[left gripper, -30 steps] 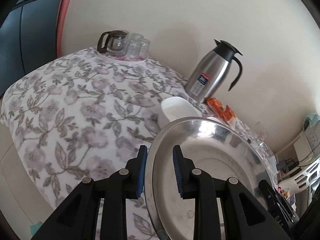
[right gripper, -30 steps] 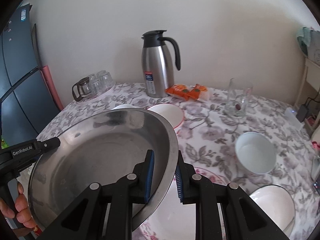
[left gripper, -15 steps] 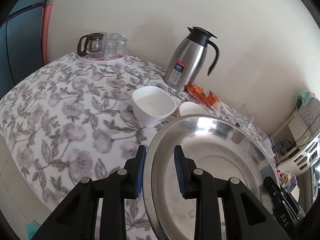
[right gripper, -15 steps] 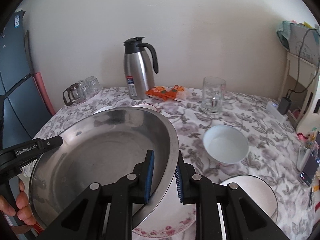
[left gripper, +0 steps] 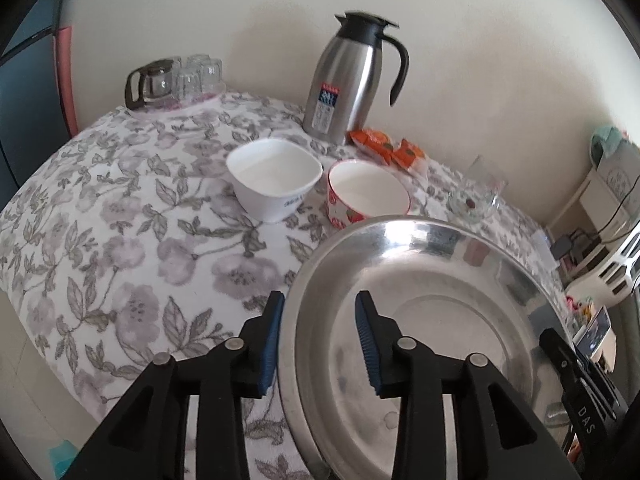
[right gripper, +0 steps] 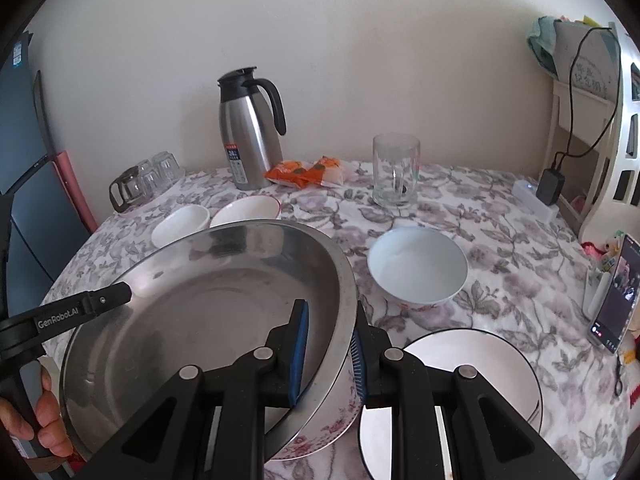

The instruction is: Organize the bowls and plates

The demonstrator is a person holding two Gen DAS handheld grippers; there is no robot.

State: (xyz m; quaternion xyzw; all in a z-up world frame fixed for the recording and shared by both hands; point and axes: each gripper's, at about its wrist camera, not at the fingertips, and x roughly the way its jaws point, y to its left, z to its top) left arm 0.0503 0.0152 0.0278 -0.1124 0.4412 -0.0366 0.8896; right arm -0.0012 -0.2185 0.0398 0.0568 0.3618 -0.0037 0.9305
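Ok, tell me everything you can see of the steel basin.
The steel basin is wide, shallow, shiny metal with a rolled rim and flat bottom, empty. It sits tilted over a floral-rimmed plate. The right claw pinches its near rim; the left claw straddles the opposite rim, its jaws just opened, pads clear.

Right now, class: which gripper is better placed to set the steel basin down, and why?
Right. The right gripper clamps the steel basin rim over the floral plate; the left gripper has just been opening, pads off the rim.
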